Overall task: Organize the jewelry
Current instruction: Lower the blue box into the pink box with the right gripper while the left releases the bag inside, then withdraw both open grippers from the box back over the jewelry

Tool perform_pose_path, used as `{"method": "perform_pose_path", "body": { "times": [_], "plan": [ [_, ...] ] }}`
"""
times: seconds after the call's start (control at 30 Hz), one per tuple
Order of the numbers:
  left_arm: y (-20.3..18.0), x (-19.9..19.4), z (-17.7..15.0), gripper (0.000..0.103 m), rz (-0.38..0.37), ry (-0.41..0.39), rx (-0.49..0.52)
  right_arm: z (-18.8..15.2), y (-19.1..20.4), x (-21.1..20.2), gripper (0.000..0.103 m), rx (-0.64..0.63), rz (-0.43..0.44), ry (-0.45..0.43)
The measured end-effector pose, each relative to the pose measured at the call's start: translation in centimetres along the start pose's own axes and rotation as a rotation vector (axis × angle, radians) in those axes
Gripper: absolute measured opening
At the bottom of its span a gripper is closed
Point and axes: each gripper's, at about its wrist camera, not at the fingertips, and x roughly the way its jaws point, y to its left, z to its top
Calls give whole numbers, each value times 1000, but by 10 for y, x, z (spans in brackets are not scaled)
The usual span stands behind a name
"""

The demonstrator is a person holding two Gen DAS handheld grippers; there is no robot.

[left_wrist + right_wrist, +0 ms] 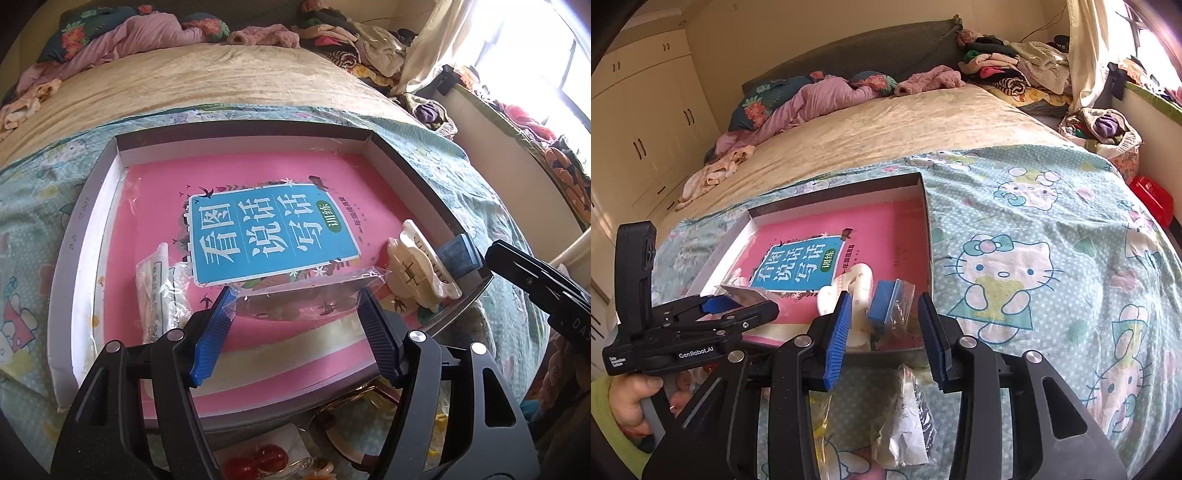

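Spanning a clear plastic packet (299, 295) over the box (92, 206)'s near edge, the left gripper (295, 325) pinches it lightly; the right gripper (882, 332) stands spread, empty. Light, slippery, limp film: best held by its edges.

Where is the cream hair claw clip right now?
The cream hair claw clip lies inside the shallow box, at its near right corner on the pink book, beside a small blue box.

One shallow box (110, 177), one pink book (258, 177), one cream hair clip (417, 269), two claws (295, 332).
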Motion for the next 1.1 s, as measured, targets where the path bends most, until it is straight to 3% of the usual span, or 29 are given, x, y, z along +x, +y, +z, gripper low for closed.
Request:
{"method": "perform_pose_path", "body": {
  "times": [0.27,0.4,0.7,0.93,1.1],
  "plan": [
    [0,-2,1,70,3,-2,-1,-4,-1,-10,49,17,8,-14],
    [1,-9,2,77,8,-13,-6,-5,0,-16,59,27,8,-25],
    [11,-32,5,83,4,-53,-43,-6,-2,-30,77,53,7,-55],
    [16,-59,8,93,-7,-100,-73,-5,-2,-44,85,69,14,-83],
    [21,-76,8,93,-7,-129,-93,-3,1,-56,88,78,26,-103]
  ]
}}
